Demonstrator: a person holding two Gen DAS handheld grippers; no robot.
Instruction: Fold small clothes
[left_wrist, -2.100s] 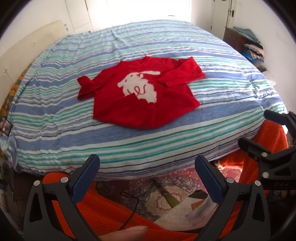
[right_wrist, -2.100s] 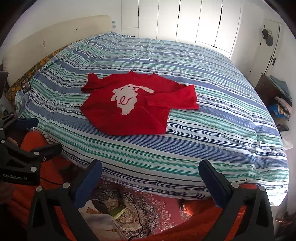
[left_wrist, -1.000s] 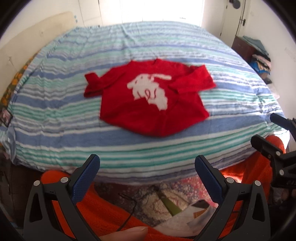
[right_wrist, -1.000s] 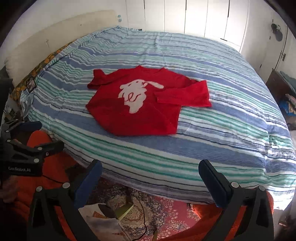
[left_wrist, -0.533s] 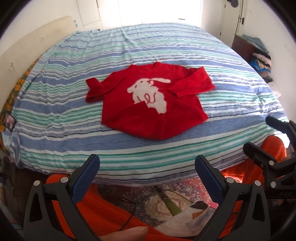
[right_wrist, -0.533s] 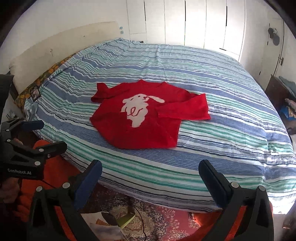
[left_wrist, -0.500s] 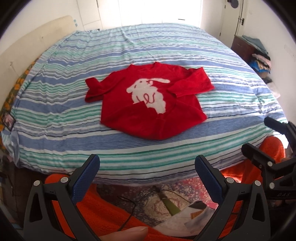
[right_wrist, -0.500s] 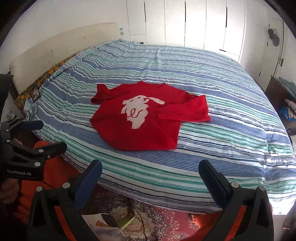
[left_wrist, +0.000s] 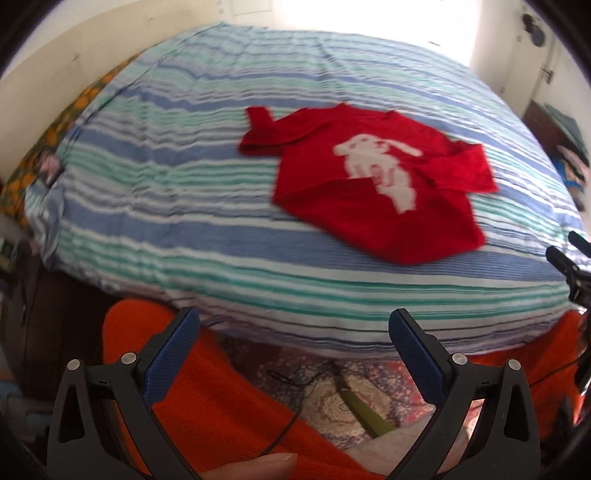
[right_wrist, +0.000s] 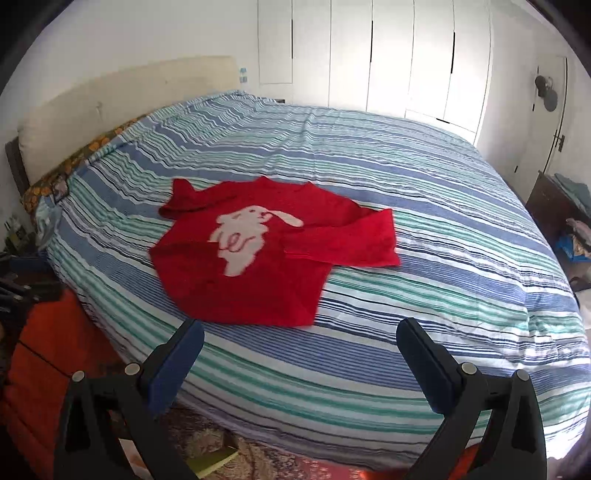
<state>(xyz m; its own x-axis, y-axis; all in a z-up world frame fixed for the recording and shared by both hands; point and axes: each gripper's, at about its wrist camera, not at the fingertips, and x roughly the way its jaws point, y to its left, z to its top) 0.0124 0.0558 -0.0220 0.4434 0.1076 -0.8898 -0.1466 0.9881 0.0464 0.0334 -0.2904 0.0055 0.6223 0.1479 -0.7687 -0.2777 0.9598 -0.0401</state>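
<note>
Big striped bed (right_wrist: 424, 206) fills both views, and the red sweater (right_wrist: 258, 254) with the white animal print lies on it face up near the front edge — one sleeve bunched, the other crossed over the body, so I'd say no real fold is made yet. Left claw (left_wrist: 293, 352) and right claw (right_wrist: 299, 360) both hang wide apart and empty, short of the mattress — basically everything's left
</note>
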